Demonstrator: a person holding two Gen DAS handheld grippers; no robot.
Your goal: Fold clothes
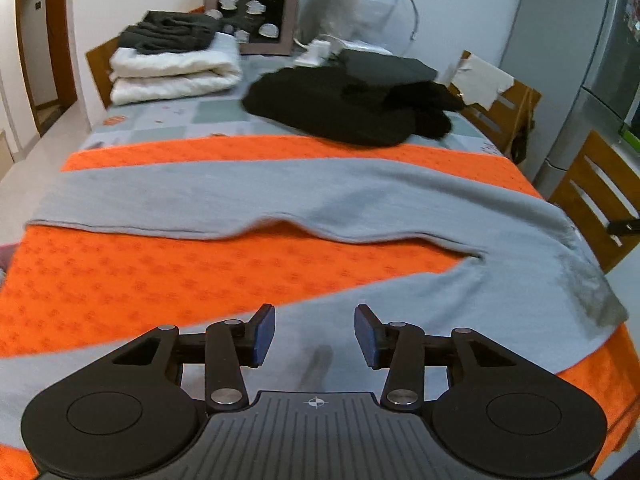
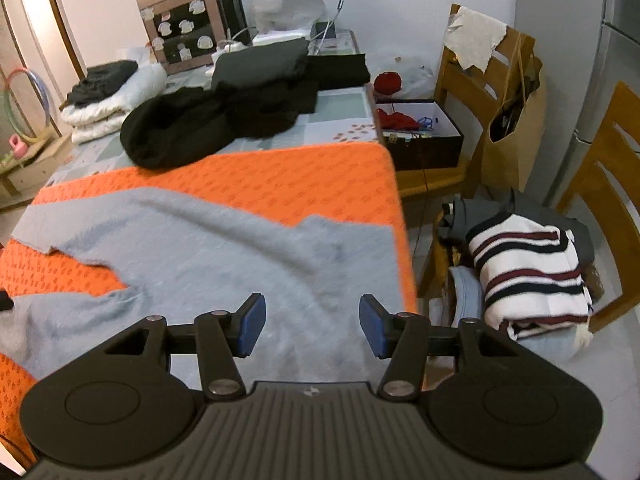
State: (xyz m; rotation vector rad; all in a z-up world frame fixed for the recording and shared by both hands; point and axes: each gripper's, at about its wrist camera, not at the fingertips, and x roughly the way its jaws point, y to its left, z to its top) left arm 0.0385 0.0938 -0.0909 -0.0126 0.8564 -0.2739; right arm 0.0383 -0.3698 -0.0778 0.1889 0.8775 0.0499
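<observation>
1. Left wrist view: the left gripper [image 1: 315,334] fills the bottom of the frame, its blue-padded fingers [image 1: 264,334] spread wide with nothing between them, above grey cloth.
2. The grey sweater [image 1: 256,196] lies flat on an orange blanket [image 1: 160,276]. One long band of it crosses the middle of the frame from left to right, and a second band runs from lower left up to the right edge, where the knit bunches and looks darker.
3. In the upper half sit a heap of black clothes [image 1: 344,108] at centre and, upper left, a folded white quilt [image 1: 176,76] with dark folded garments [image 1: 168,32] on top.
4. Right wrist view: the right gripper [image 2: 312,326] is likewise spread apart and holds nothing, above the sweater's [image 2: 224,248] broad body near the blanket's [image 2: 280,176] right edge.
5. Here the sweater looks fuzzy and pale grey-blue, with a soft ridge curving across the centre and a sleeve reaching to the left edge.
6. At lower right, off the table, a folded white striped sweater [image 2: 528,276] rests on a wooden chair [image 2: 612,168].
</observation>
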